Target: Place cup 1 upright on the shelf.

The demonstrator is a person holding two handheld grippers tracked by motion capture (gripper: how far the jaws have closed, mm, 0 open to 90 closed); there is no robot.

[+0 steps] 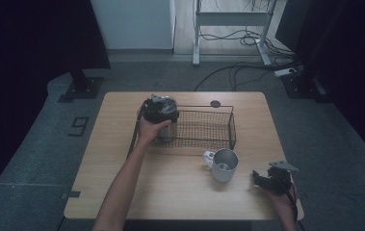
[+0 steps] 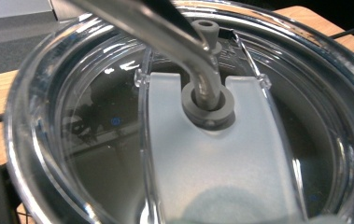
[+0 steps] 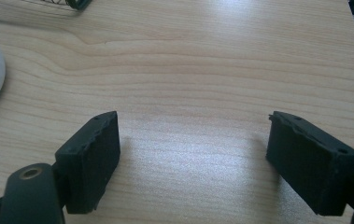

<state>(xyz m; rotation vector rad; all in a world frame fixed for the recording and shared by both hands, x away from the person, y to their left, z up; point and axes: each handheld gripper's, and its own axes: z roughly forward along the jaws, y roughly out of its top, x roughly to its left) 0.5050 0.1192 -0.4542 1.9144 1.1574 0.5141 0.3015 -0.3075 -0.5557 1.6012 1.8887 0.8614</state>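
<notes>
The left gripper (image 1: 160, 109) is held over a steel tumbler (image 1: 167, 129) with clear lid (image 2: 188, 140); its jaws' state cannot be told. The right gripper's (image 3: 193, 154) jaws are spread wide above bare bench (image 3: 202, 70), a mug (image 1: 224, 165) off to their left.

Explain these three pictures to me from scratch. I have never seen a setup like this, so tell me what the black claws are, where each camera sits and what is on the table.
No robot is here: a person holds a hand-operated claw in each hand. The high view looks down on a wooden table from above the person.

The left claw is at a lidded metal tumbler standing at the left end of a wire basket. Its own camera looks onto the tumbler's clear lid, with a metal straw through it. Whether that claw grips the tumbler cannot be told.

The right claw rests near the table's right edge, with its jaws wide apart over bare wood and holding nothing. A metal mug stands in front of the basket.
</notes>
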